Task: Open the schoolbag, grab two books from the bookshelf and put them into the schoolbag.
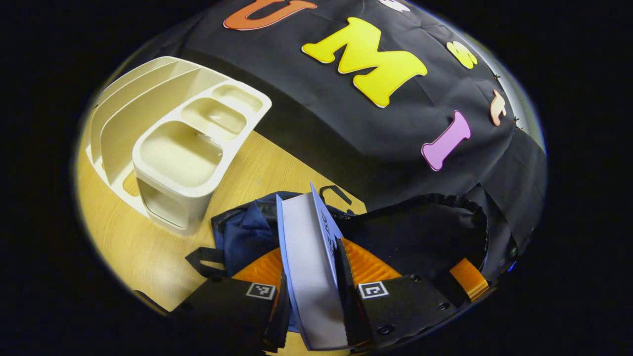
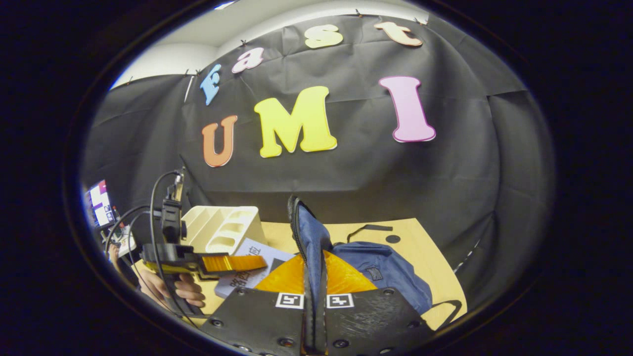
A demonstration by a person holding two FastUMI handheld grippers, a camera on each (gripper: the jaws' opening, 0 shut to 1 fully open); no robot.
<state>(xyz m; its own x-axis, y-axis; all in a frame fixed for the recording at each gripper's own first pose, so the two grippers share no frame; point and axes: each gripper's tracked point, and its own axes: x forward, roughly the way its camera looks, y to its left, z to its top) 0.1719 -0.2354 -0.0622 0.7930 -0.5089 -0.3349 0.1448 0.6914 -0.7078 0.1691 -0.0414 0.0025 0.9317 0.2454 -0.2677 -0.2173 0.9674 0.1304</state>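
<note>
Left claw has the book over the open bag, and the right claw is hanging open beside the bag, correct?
Not quite. The left claw does hold the book over the bag, but the right claw is shut on the bag's flap, holding it up. The right gripper view shows it.

Black cloth wall [image 2: 395,173], wooden table [image 1: 148,247]

One book [image 1: 309,257] at lower centre, one schoolbag [image 2: 381,272] at lower right, one bookshelf [image 1: 173,143] at upper left, two grippers, one hand [image 2: 173,291].
</note>
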